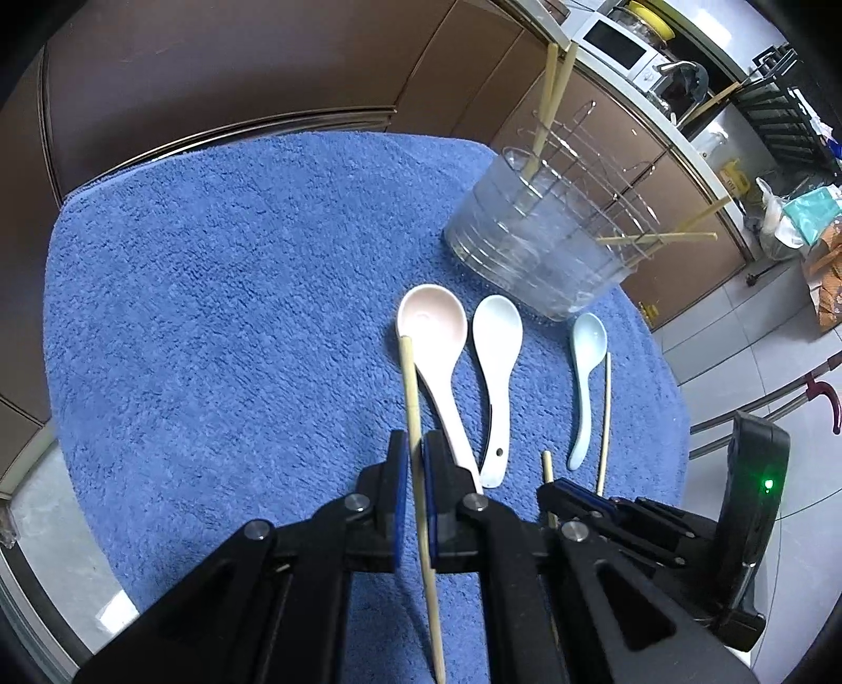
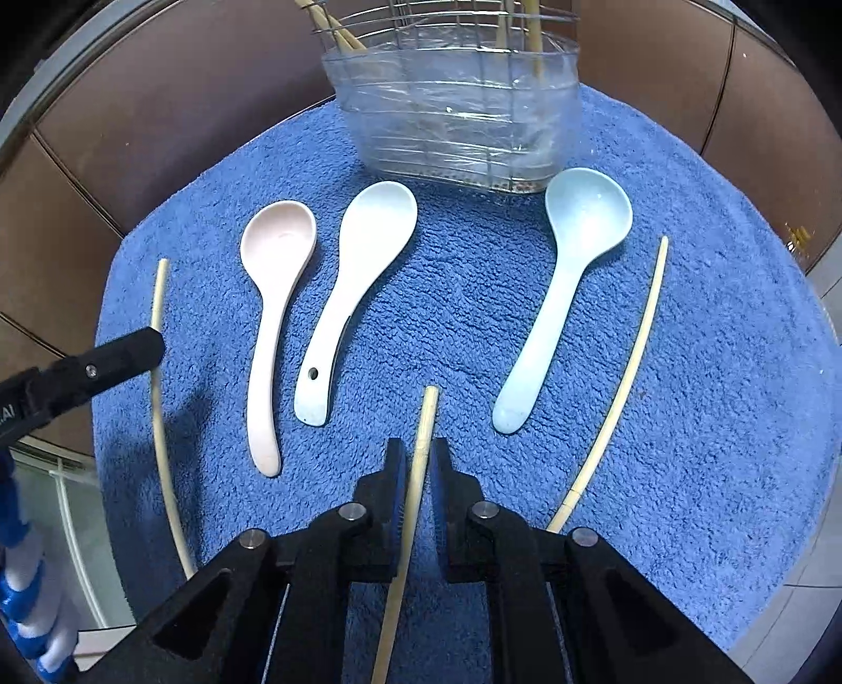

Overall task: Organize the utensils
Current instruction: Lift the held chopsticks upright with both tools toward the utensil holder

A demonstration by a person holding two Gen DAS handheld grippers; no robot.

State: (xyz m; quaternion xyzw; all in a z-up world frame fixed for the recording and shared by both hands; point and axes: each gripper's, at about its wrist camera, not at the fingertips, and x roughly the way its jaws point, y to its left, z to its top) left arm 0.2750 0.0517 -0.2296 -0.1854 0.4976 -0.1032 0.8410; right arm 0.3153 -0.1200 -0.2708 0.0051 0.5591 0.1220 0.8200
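Observation:
My left gripper (image 1: 416, 447) is shut on a bamboo chopstick (image 1: 411, 389) that points past the pink spoon (image 1: 434, 337). My right gripper (image 2: 419, 452) is shut on another chopstick (image 2: 425, 421); this gripper also shows in the left wrist view (image 1: 576, 497). On the blue towel (image 2: 473, 315) lie a pink spoon (image 2: 273, 294), a white spoon (image 2: 358, 263) and a light blue spoon (image 2: 568, 263). A loose chopstick (image 2: 626, 368) lies to the right of the blue spoon. The clear utensil holder (image 2: 458, 116) stands behind the spoons with several chopsticks in it.
The left gripper (image 2: 100, 368) with its chopstick (image 2: 158, 294) shows at the left of the right wrist view. Brown cabinets (image 1: 237, 68) surround the round table. A counter with a microwave (image 1: 615, 44) is at the far right.

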